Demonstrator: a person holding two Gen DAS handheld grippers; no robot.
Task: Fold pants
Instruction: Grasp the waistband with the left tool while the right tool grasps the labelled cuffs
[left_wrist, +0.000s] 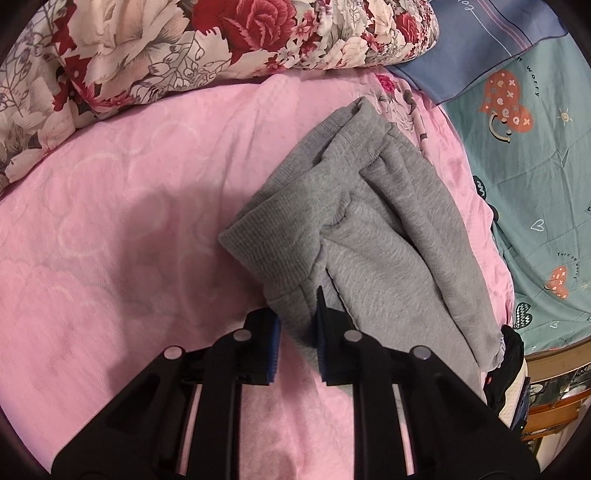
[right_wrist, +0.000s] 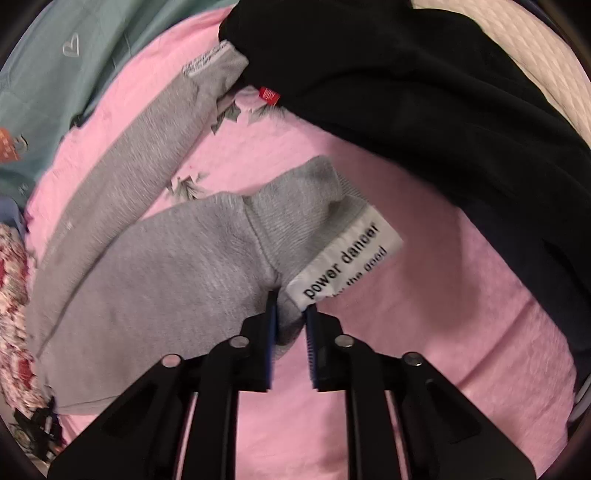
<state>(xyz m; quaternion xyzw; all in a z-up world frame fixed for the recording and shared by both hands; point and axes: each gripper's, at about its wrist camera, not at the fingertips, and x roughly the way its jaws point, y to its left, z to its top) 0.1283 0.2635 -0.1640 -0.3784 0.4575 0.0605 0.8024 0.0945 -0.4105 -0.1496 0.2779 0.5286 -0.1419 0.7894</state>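
Grey sweatpants (left_wrist: 373, 229) lie bunched on the pink bedspread (left_wrist: 129, 221), their ribbed waistband toward the left. My left gripper (left_wrist: 297, 325) is shut on the waistband's near corner, grey fabric pinched between its blue pads. In the right wrist view the same grey pants (right_wrist: 166, 273) stretch away to the upper left, one leg (right_wrist: 125, 162) running toward a cuff. My right gripper (right_wrist: 291, 314) is shut on the waistband by the white label (right_wrist: 347, 254) printed "power dancer".
A floral quilt (left_wrist: 207, 40) is piled along the far side. A teal patterned sheet (left_wrist: 532, 155) and a blue cloth (left_wrist: 480, 48) lie to the right. A black garment (right_wrist: 424, 103) with a small red tag (right_wrist: 268, 95) covers the upper right, over a white quilted cloth (right_wrist: 517, 48).
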